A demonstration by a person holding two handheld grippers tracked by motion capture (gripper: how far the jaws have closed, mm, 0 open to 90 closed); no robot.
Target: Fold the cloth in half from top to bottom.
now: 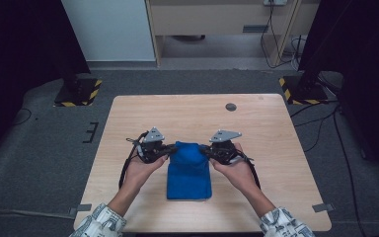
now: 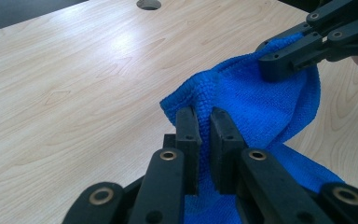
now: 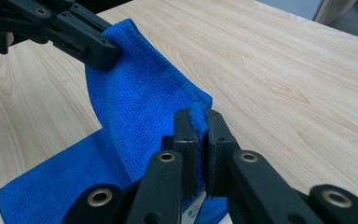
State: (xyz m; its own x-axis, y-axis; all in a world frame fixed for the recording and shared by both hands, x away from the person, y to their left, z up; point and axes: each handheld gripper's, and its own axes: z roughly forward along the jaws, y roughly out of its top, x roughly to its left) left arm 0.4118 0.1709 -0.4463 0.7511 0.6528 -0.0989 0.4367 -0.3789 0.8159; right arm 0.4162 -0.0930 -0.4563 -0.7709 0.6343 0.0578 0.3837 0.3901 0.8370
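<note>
Blue cloth [image 1: 189, 170] mid-table toward near edge, far end lifted, left gripper [image 1: 166, 149] and right gripper [image 1: 206, 149] each pinching a far corner, bare wooden table [image 1: 256, 123] all around

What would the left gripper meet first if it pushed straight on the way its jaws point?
The left gripper is already shut on the blue microfibre cloth. Straight on, it would push through that raised fold and probably meet the right gripper, clamped on the cloth's opposite corner; depth is hard to judge.
</note>
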